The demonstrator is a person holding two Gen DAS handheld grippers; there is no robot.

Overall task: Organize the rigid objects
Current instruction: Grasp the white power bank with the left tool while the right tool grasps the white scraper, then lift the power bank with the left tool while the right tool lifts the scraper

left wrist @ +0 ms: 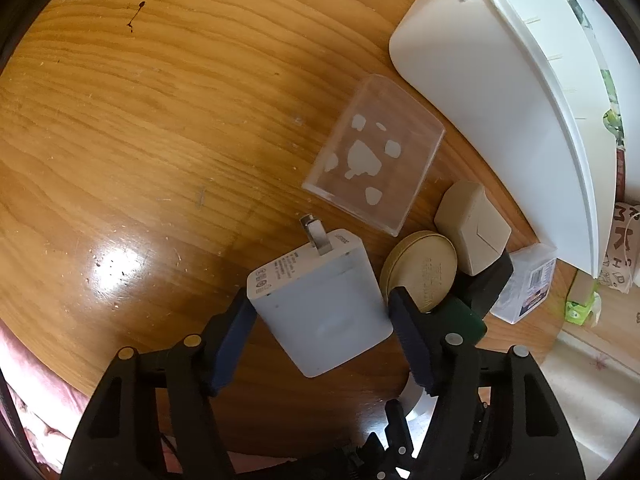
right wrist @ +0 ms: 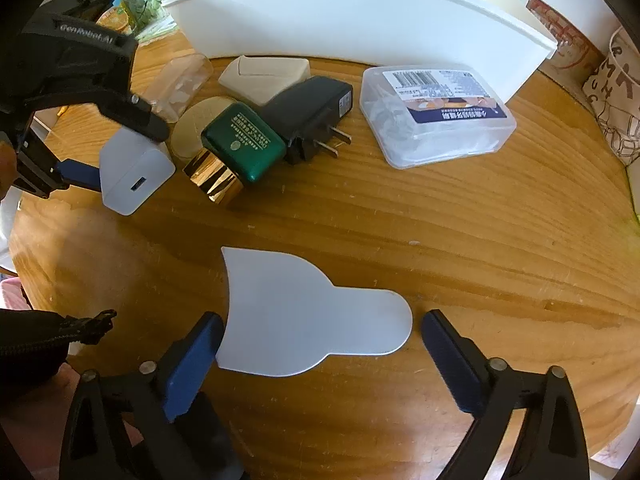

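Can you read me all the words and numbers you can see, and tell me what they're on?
"GenRobot.AI": left gripper housing.
White charger: small print, unreadable.
Green bottle: pale print, too small.
Clear lidded box: barcode and label, too blurred.
Gold tin: embossed lettering, unreadable.

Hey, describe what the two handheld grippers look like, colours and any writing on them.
Both grippers are black plastic frames with triangular cutouts, silver rivets at the pivots and dark blue padded jaws. The left gripper carries pale "GenRobot.AI" lettering on its body; the right gripper shows no writing. A black zipped sleeve sits beside it.
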